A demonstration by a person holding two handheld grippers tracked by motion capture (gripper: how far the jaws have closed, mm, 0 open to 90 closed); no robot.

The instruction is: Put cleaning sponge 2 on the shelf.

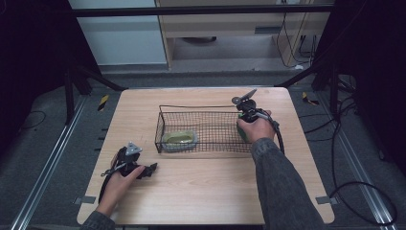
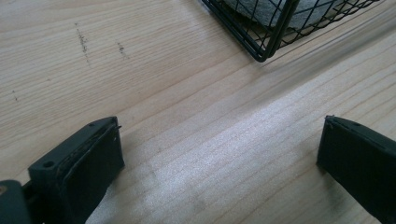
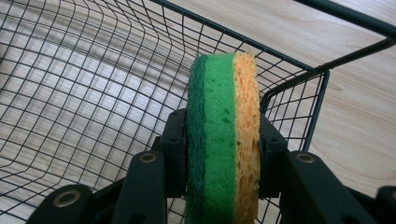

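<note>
The right gripper (image 3: 223, 154) was clamped on the sponge (image 3: 223, 140) just inside the basket (image 1: 165, 109) – not yet released – while the left gripper (image 2: 219, 158), wide open and empty, rested on the table (image 1: 201, 187).

Sponge (image 3: 224, 140): dark green scrub layer, bright green mid, orange-yellow porous side. Wire basket (image 3: 93, 93) black, grid mesh; table (image 2: 187, 116) pale wood w/ grain lines. Gripper jaws black; 2nd sponge (image 1: 179, 139) in basket yellow-green.
</note>
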